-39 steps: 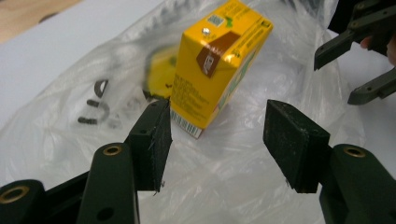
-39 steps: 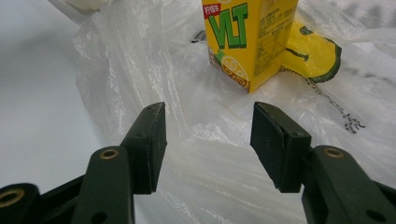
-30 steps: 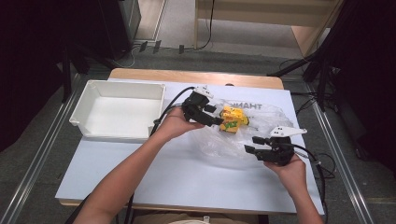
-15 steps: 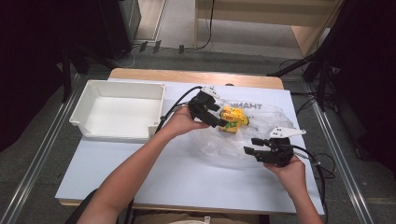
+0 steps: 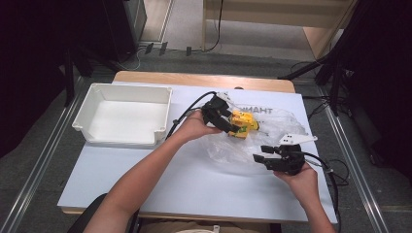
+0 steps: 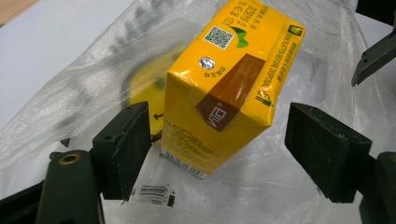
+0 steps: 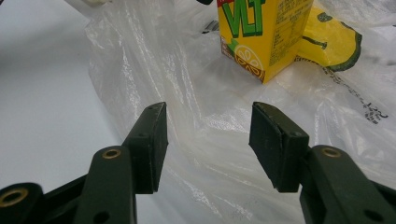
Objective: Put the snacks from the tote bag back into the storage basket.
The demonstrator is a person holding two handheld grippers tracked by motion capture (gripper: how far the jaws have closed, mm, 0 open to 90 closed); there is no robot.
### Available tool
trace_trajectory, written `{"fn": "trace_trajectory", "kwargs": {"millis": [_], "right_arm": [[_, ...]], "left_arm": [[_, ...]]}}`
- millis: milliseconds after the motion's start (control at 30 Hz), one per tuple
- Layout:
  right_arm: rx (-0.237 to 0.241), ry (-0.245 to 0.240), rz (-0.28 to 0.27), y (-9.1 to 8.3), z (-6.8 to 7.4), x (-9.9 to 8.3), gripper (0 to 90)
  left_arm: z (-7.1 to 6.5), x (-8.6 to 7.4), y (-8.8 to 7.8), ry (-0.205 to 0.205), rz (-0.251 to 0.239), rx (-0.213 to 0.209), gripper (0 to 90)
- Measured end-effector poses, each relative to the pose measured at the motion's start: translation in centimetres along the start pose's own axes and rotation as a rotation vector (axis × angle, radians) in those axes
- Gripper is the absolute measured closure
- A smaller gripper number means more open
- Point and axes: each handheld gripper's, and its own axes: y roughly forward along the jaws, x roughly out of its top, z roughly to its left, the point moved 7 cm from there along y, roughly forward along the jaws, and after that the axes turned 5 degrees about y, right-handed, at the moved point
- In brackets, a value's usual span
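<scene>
A: Left gripper (image 6: 217,140) first. Jaws have just been opening and now stand wide. The yellow drink carton (image 6: 229,88) sits between the pads with a gap on each side; neither pad presses on it. Nothing is gripped.

B: Agreed. In the high view the left gripper (image 5: 232,127) sits at about 12 o'clock of the clear plastic bag (image 5: 265,141), with the carton (image 5: 243,124) at its tips.

A: Carton attitude: tilted, silver straw-hole seal facing up, barcode end low. It rests on the bag film (image 6: 84,93). Whether it lies inside the bag or on top, cannot tell.

B: Right gripper (image 7: 208,140): jaws well apart, nothing between the pads. Bag film (image 7: 187,84) lies beyond them; no contact that I can confirm. The carton (image 7: 261,32) stands at 12 o'clock from that gripper, well ahead of the tips, with a yellow and green print (image 7: 329,39) on the bag beside it.

A: High view places the right gripper (image 5: 267,160) at roughly 5 o'clock of the bag, apart from the left one.

B: Outward: white tray (image 5: 87,116) at 9 o'clock of the bag, well apart, on the white table top (image 5: 194,189).
</scene>
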Motion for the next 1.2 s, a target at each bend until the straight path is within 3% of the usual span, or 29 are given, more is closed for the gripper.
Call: {"fn": "trace_trajectory", "kwargs": {"millis": [400,867,1200], "right_arm": [[0.007,-0.004,0.012,0.3,-0.1,-0.1,47.9],[0.003,-0.008,0.032,0.5,-0.2,-0.3,47.9],[0.007,-0.010,0.034,0.6,-0.3,-0.3,47.9]], "left_arm": [[0.6,-0.4,1.9,-0.041,-0.017,-0.006,23.8],[0.4,-0.6,3.2,-0.005,-0.044,-0.039,29.8],[0.0,-0.7,3.4,0.019,-0.036,-0.009,32.5]]}}
